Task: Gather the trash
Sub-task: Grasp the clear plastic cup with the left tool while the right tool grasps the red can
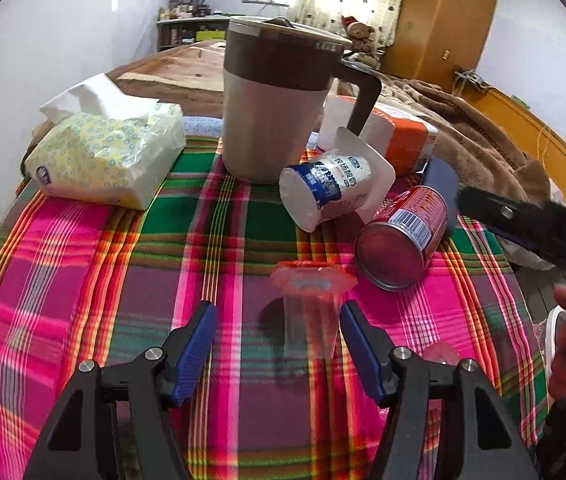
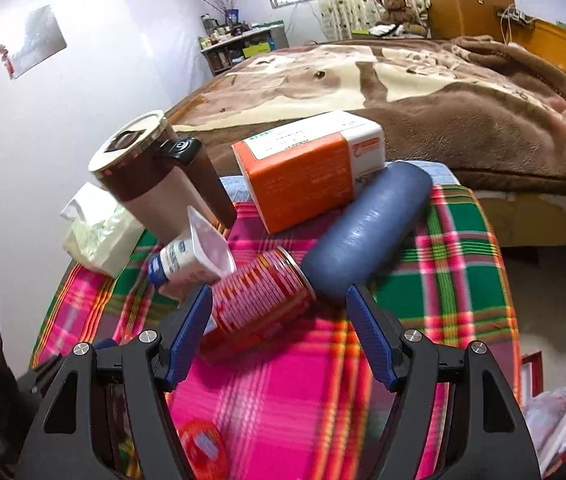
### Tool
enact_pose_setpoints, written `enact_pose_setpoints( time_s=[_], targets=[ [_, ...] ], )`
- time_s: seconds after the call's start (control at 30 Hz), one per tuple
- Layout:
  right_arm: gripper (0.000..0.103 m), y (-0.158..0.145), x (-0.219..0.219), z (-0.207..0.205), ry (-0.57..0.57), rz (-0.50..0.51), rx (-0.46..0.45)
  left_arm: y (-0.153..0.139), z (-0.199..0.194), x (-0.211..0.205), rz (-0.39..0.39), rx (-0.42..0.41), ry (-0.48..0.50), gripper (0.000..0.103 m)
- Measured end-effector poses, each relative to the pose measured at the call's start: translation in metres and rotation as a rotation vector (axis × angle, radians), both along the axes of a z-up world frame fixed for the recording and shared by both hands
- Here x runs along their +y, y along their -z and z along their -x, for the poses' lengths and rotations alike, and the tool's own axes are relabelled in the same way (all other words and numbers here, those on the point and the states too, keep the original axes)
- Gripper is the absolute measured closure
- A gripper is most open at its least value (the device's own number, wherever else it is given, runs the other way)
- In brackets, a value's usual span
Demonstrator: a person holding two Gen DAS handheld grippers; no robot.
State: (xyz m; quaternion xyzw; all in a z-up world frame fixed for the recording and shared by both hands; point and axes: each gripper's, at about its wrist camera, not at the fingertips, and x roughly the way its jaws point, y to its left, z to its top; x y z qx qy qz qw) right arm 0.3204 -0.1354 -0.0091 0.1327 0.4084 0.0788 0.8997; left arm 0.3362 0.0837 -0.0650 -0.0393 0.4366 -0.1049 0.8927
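On the plaid tablecloth (image 1: 83, 280) a clear plastic cup with a red rim (image 1: 311, 304) stands between the blue pads of my left gripper (image 1: 279, 320), close to the right pad; the jaws are open and do not press it. A red can (image 2: 259, 300) lies on its side between the fingers of my right gripper (image 2: 279, 300), near the left pad, and those jaws are open too. A white and blue yogurt cup (image 2: 191, 260) lies tipped beside the can. The left wrist view shows the can (image 1: 403, 236) and yogurt cup (image 1: 331, 196) beyond the clear cup.
A brown lidded mug (image 1: 279, 100), a yellow tissue pack (image 1: 107, 160), an orange box (image 2: 307, 172) and a dark blue case (image 2: 367, 232) crowd the table's far side. A bed with a brown blanket (image 2: 443, 92) lies behind. A plastic bag (image 2: 555, 408) shows at lower right.
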Motion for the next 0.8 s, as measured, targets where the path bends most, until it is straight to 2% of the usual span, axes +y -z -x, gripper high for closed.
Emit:
enact_pose_setpoints(
  time_s=[0.1,0.2,0.33,0.4,0.6,0.8],
  targets=[
    [0.032,0.004,0.007,-0.009,0.010,-0.010,0.023,-0.001,-0.002,0.007,-0.032,-0.016,-0.016,0.039],
    [0.032,0.008,0.013,-0.016,0.033,0.000,0.058,-0.002,-0.005,0.015,-0.003,-0.015,-0.007,0.039],
    [0.031,0.013,0.021,-0.021,0.036,0.022,0.095,-0.001,-0.008,0.015,-0.029,-0.021,0.014,0.039],
    [0.031,0.015,0.026,-0.022,0.036,0.044,0.102,0.000,-0.011,0.019,-0.016,-0.013,0.009,0.039],
    [0.031,0.016,0.035,-0.017,-0.016,0.112,0.119,0.008,-0.021,0.027,-0.011,0.016,-0.018,0.039],
    [0.031,0.013,0.041,-0.001,-0.069,0.188,0.109,0.009,-0.022,0.026,-0.010,0.012,-0.026,0.040]
  ],
)
